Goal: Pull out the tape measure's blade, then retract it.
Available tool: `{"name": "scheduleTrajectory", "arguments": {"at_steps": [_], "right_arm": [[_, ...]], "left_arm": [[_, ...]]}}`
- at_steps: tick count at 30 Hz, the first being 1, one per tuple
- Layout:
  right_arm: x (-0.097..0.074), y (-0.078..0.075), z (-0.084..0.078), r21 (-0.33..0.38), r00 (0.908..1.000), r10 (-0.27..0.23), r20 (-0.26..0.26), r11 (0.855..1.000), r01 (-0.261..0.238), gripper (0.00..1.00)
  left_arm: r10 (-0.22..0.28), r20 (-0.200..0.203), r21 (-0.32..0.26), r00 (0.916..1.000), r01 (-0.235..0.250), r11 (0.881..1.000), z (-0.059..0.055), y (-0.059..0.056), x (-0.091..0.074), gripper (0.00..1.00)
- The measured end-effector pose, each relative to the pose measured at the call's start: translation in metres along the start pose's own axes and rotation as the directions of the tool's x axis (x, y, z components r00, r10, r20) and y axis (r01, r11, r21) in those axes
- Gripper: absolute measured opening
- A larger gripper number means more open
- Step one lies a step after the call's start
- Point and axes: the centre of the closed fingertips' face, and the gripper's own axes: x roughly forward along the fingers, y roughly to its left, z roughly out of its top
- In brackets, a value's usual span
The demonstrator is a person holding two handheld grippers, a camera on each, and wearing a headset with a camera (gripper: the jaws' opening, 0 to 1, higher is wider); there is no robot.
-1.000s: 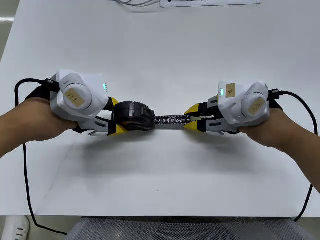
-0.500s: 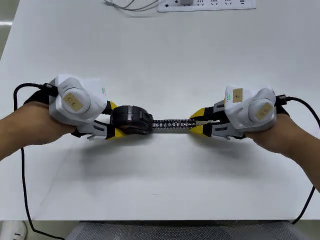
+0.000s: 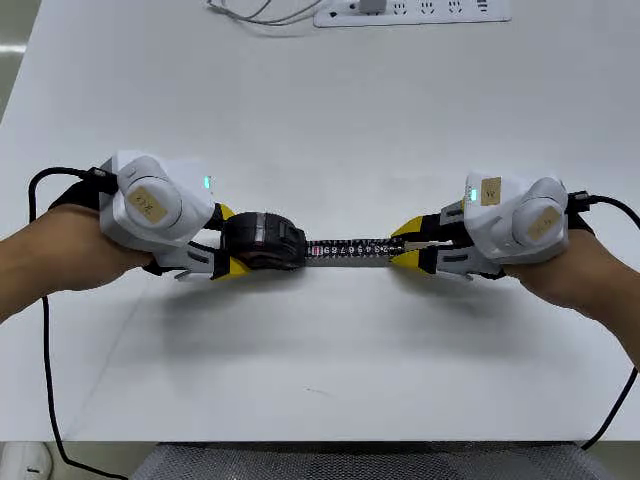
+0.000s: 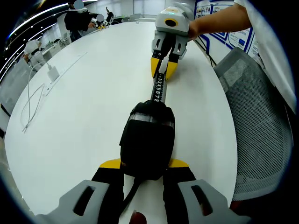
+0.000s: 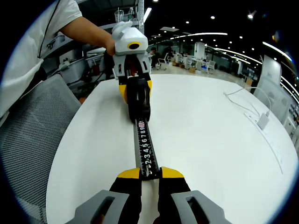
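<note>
A black tape measure (image 3: pixel 264 240) rests on the white table (image 3: pixel 320 100), gripped by my left gripper (image 3: pixel 236 245), whose yellow-tipped jaws close on the case (image 4: pixel 147 139). Its blade (image 3: pixel 350 247) runs out rightward, printed with numbers, to my right gripper (image 3: pixel 404 247), which is shut on the blade's end (image 5: pixel 146 173). In the right gripper view the blade (image 5: pixel 144 147) stretches away to the case (image 5: pixel 139 99) and the left gripper (image 5: pixel 133 91). The left gripper view shows the blade (image 4: pixel 159 88) leading to the right gripper (image 4: pixel 164 67).
A white power strip (image 3: pixel 410 10) with grey cables (image 3: pixel 255 12) lies at the table's far edge. Black cords trail from both grippers off the front edge (image 3: pixel 320 440). A mesh chair (image 3: pixel 370 462) sits below that edge.
My right gripper has moved further right with the blade's end, so more blade is out of the case. The left gripper and the case have stayed in place.
</note>
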Motion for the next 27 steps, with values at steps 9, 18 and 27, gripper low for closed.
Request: {"name": "scheduleTrajectory", "arguments": {"at_steps": [9, 18, 27], "right_arm": [[-0.01, -0.002, -0.009, 0.009, 0.9999, -0.012, -0.011, 1.0, 0.013, 0.08], [-0.016, -0.004, -0.015, 0.011, 0.9996, -0.018, -0.022, 1.0, 0.019, 0.08], [-0.021, -0.006, -0.021, 0.005, 0.9992, -0.023, -0.033, 1.0, 0.023, 0.08]], "left_arm": [[0.001, 0.003, -0.002, 1.0, -0.001, 1.0, 0.0, 0.0, 0.0, 0.27], [0.001, 0.004, 0.0, 1.0, -0.001, 1.0, 0.001, 0.0, 0.001, 0.27], [0.002, 0.005, 0.0, 1.0, -0.002, 1.0, 0.001, 0.0, 0.001, 0.27]]}}
